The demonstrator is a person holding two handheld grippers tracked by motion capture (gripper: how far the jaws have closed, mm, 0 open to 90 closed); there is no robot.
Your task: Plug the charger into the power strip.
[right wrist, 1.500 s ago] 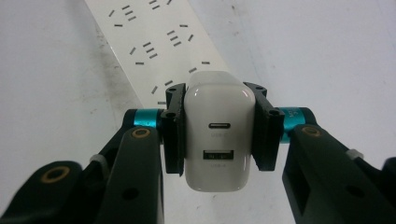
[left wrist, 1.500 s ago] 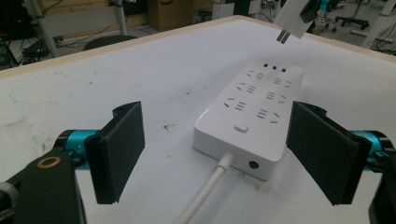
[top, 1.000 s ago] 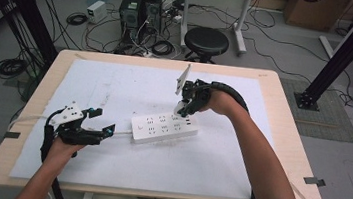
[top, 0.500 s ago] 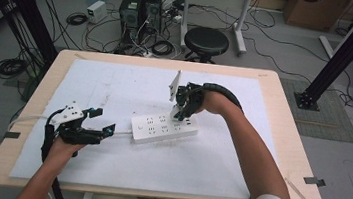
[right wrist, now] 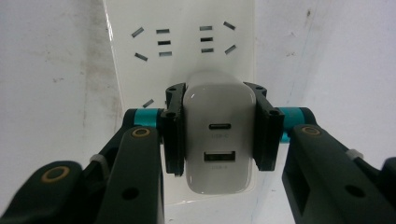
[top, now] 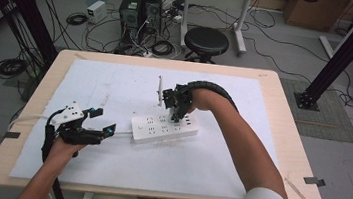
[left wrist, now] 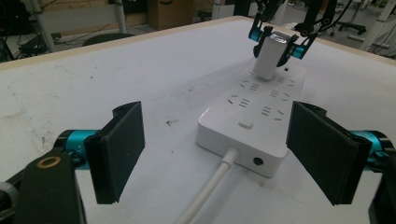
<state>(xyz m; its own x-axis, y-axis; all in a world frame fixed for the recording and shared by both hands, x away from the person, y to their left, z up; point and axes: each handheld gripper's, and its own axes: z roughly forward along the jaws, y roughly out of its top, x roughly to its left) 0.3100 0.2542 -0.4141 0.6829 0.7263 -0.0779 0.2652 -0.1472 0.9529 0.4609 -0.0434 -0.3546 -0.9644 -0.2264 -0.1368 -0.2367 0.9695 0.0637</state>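
From the high view, your right gripper (top: 175, 110) stands over the far end of the power strip (top: 163, 128), which lies on the white sheet (top: 206, 173) mid-table; your left gripper (top: 103, 131) lies at the strip's near end, just beside where the cord (top: 121, 133) leaves it.

In the left gripper view, your jaws stand wide apart, holding nothing — the strip's (left wrist: 254, 116) cord end sits between them but neither pad touches it; farther off, the charger (left wrist: 268, 59) stands upright on the strip, gripped from both sides.

In the right gripper view, your jaws are clamped on the charger's (right wrist: 219, 135) two flanks, its USB ports facing the camera; the strip (right wrist: 182, 42) lies right beneath it, though whether the prongs are fully seated is hidden.

You look to be at the plugging-in step; the charger is on or at its socket. Next, press straight down, keeping it square to the strip — and close your left jaws on the strip's end to steady it, if it shifts; then let go of the charger.
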